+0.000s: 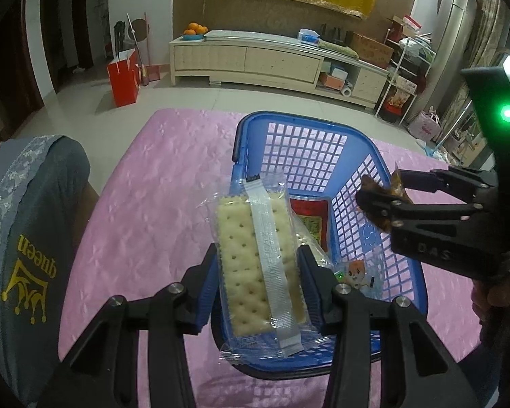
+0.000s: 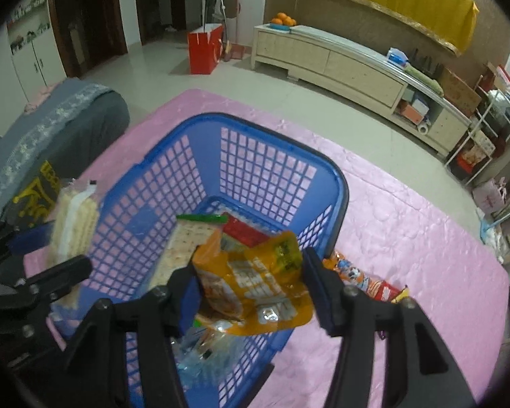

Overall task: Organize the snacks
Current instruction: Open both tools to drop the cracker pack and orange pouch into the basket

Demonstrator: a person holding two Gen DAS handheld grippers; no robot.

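Left gripper point(image 1: 258, 272): fingers clamp cracker pack point(image 1: 260, 258) over blue basket point(image 1: 290, 122) | Right gripper point(image 2: 251, 289): fingers parted, orange pouch point(image 2: 255, 285) loose between them above basket | Risk: pouch could catch the rim and spill onto pink bench point(image 2: 408, 224) | Beyond: loose snacks point(image 2: 367, 280) outside.

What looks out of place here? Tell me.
Two snack packs lie on the pink cloth right of the blue basket, outside it, while other snacks are inside. The orange pouch between the right fingers is crumpled and tilted.
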